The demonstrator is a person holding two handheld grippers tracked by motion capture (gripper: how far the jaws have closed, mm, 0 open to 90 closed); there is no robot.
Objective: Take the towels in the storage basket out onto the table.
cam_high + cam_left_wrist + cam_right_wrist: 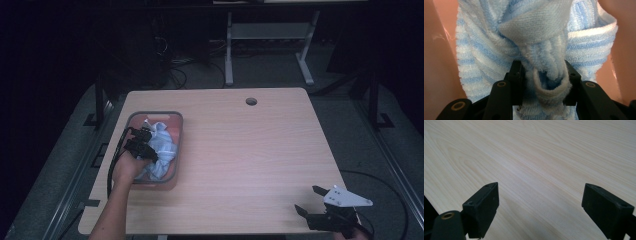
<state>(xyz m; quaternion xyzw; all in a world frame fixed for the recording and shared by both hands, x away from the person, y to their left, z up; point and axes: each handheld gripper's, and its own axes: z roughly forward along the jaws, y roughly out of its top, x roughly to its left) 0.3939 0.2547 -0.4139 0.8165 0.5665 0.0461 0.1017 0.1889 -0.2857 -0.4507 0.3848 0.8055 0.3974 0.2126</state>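
A blue-and-white striped towel [162, 142] lies bunched in a pink basket [177, 121] at the table's left. My left gripper [145, 134] reaches down into that basket. In the left gripper view its jaws pinch a thick fold of the striped towel [536, 37], so my left gripper [543, 82] is shut on it, with the basket's pink walls [439, 62] on both sides. At the near right corner of the table my right gripper [310, 199] hovers open. Between the jaws of my right gripper [540, 205] there is just bare wood.
The light wooden table [250, 150] has a round cable hole [251, 101] near its far edge. Beyond the table a desk's white legs [229, 50] stand on a dark floor with cables.
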